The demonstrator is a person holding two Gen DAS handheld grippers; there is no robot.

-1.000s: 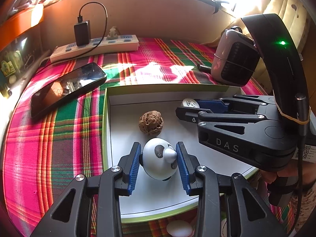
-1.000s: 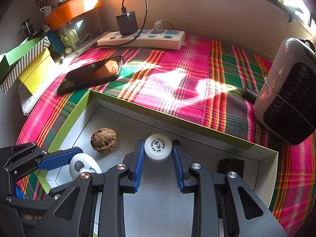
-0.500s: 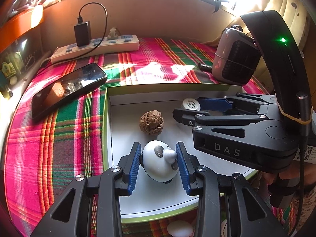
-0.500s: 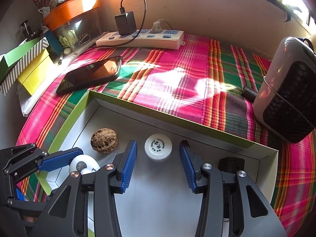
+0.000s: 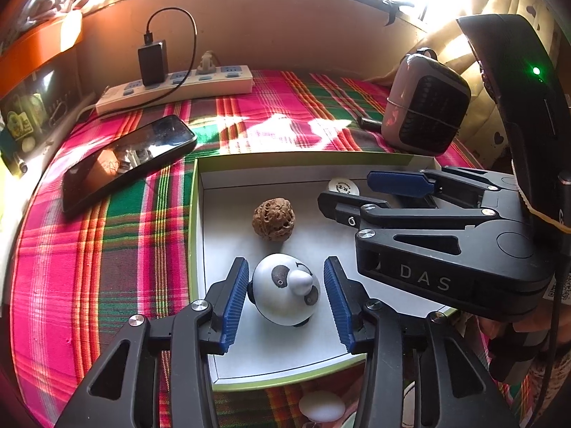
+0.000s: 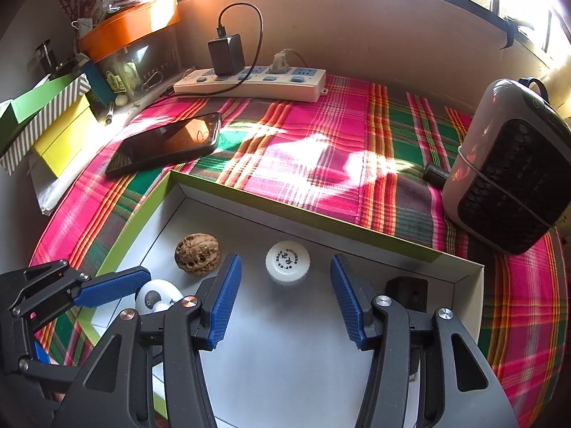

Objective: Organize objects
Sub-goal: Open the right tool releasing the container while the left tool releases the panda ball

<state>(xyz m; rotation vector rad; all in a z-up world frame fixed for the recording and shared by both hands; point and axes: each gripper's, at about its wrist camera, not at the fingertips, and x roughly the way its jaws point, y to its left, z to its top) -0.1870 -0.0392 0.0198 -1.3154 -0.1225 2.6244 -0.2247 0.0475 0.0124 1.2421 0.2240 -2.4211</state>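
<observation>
Shallow white cardboard box with lime-green rim (image 5: 195,214) sits on the desk, which is covered by a pink, green and red plaid cloth (image 5: 89,249). Inside the box: a brown wrinkled walnut (image 5: 273,219) near the left wall, a round white plastic cap with black printed characters (image 6: 287,261) toward the far wall, and a white egg-shaped panda figurine with black patches (image 5: 284,289) near the front edge. Left gripper (image 5: 285,299) straddles the panda figurine; its blue ribbed fingers (image 5: 233,306) have just been opening and now stand apart from the figurine, a visible gap on the right side, the left pad very close. Figurine rests on the box floor, tilted. Right gripper (image 6: 285,299) has its fingers spread wide, having just been opening; the white cap lies on the box floor between and just beyond the fingertips, touched by neither. A small dark block (image 6: 407,292) sits in the right corner of the box. Outside the box: a black smartphone (image 5: 125,160) lying flat on the cloth to the left, a white power strip with a black charger plugged in (image 5: 175,85) along the back wall, a grey and black small heater (image 5: 424,114) at right.
</observation>
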